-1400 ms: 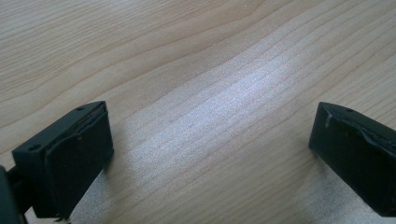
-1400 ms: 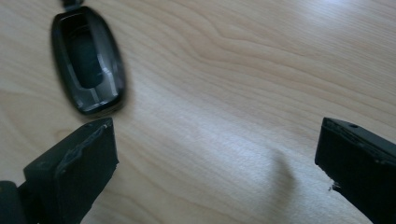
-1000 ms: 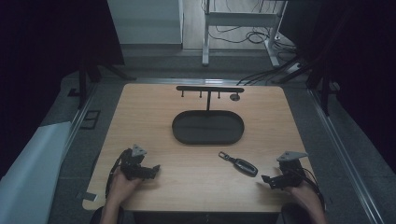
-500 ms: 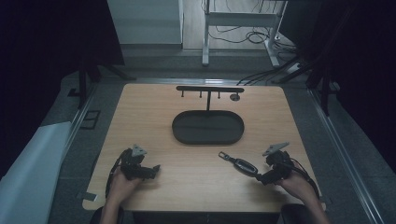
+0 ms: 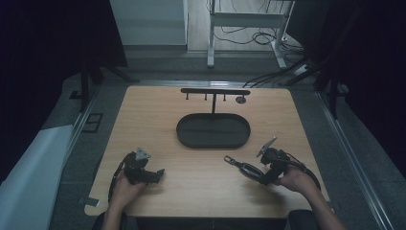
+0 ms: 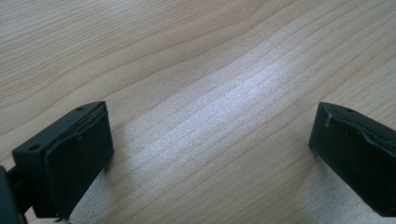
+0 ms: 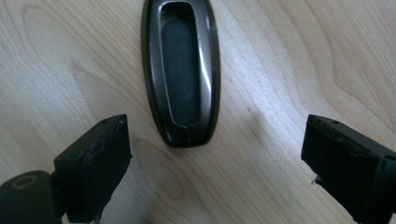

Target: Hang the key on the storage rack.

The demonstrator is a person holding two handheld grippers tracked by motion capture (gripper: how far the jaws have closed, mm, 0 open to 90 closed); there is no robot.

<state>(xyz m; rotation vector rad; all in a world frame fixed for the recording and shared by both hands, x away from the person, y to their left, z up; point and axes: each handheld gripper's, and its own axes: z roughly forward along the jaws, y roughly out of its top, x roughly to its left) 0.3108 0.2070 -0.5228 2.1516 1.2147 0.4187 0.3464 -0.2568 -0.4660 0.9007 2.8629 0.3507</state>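
A dark car key fob [image 5: 250,169] with a short strap lies flat on the wooden table [image 5: 201,187], right of centre near the front. My right gripper [image 5: 265,176] is open and tipped down just behind the fob's near end. In the right gripper view the fob [image 7: 181,70] lies lengthwise just ahead of the two wide-apart jaws, touching neither. My left gripper [image 5: 154,174] rests open at the front left over bare wood, and in the left gripper view nothing lies between its fingertips [image 6: 79,154].
A black oval tray [image 5: 213,131] sits mid-table. Behind it stands a black rack [image 5: 215,92] with small hooks and a round tag. Cables and a metal frame lie on the floor beyond the far edge.
My right gripper has moved left and forward along the table to the key fob's near end. The left gripper has stayed put.
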